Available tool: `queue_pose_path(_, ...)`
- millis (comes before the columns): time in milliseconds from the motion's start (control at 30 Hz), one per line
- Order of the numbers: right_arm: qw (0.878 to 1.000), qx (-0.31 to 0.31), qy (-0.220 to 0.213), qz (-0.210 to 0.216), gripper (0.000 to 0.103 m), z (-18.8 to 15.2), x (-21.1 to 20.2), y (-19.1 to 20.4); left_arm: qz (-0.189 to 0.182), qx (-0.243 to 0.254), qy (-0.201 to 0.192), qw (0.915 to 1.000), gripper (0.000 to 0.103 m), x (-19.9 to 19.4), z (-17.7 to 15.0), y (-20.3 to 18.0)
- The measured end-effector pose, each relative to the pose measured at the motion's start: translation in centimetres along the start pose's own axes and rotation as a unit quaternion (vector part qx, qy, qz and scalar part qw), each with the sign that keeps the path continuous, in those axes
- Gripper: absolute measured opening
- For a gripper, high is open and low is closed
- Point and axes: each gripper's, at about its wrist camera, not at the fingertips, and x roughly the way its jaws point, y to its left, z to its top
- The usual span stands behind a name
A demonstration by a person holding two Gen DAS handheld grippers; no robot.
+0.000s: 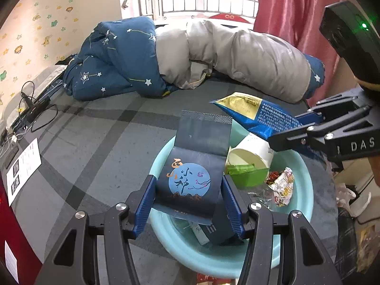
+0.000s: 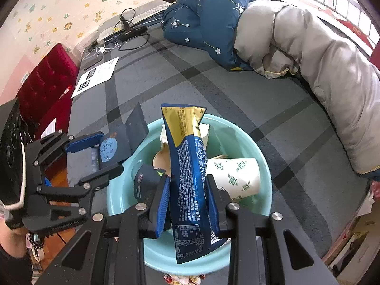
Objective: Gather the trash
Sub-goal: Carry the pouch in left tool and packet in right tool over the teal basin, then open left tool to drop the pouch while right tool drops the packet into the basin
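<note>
Your left gripper (image 1: 187,204), at the bottom centre of the left wrist view, is clamped on a dark blue tea pouch (image 1: 192,166), its blue pads pressing the pouch's two side edges. The pouch stands with its long axis running up the frame, sealed top strip toward the upper centre and lower end over the basin. On its face is a pale blue disc with brush-written Chinese characters, and orange characters beside it; the small print I cannot read.

Your right gripper (image 2: 187,201), at the bottom centre of the right wrist view, is closed on a blue and gold snack bag (image 2: 187,173). That bag also runs lengthwise up the frame, gold end uppermost, lower end hanging below the pads. White Chinese print covers its blue part and a boxed table sits near its lower end, too small to make out.

Both items hang over the light teal basin (image 2: 261,156), which sits on the grey plaid bed cover (image 2: 213,90). Inside the basin lies a white paper cup (image 2: 234,178) on its side with green printed marks. The letters "DAS" show on the right gripper's body at the right edge of the left wrist view.
</note>
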Motion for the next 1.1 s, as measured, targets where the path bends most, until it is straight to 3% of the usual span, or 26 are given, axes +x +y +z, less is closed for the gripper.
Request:
queue_pose_path(200,1.000,0.022,-0.010,0.011,0.032,0.0,1.3,0.1,0.002,-0.032,0.004,0.9995,0.060,1.9,-0.6,0.3)
queue_pose_path(800,0.999,0.025,-0.010,0.018,0.033,0.2,3.2,1.1,0.009,-0.037,0.007,0.9993,0.063,3.0,-1.4,0.1)
queue_pose_path(867,1.000,0.026,-0.010,0.012,0.045,0.2,3.0,1.2,0.009,-0.034,0.007,0.9994,0.080,3.0,-1.5,-0.1)
queue_pose_path(900,1.000,0.026,-0.014,0.009,0.052,0.2,2.8,1.2,0.009,-0.031,0.006,0.9995,0.096,3.0,-1.6,-0.2)
queue_pose_path(933,1.000,0.026,-0.015,0.008,0.062,0.1,2.6,1.2,0.011,-0.026,0.003,0.9996,0.102,2.8,-1.7,-0.4)
queue_pose_path(967,1.000,0.026,-0.016,0.003,0.069,0.1,2.4,1.2,0.014,-0.023,0.001,0.9996,0.103,2.7,-1.8,-0.5)
queue_pose_path(1033,0.999,0.027,-0.021,-0.009,0.094,-0.1,1.9,1.1,0.024,-0.019,-0.003,0.9995,0.103,2.4,-2.0,-0.9)
queue_pose_path(1100,0.999,0.029,-0.028,-0.015,0.099,-0.4,1.4,1.1,0.029,-0.018,-0.008,0.9994,0.103,2.1,-2.1,-1.1)
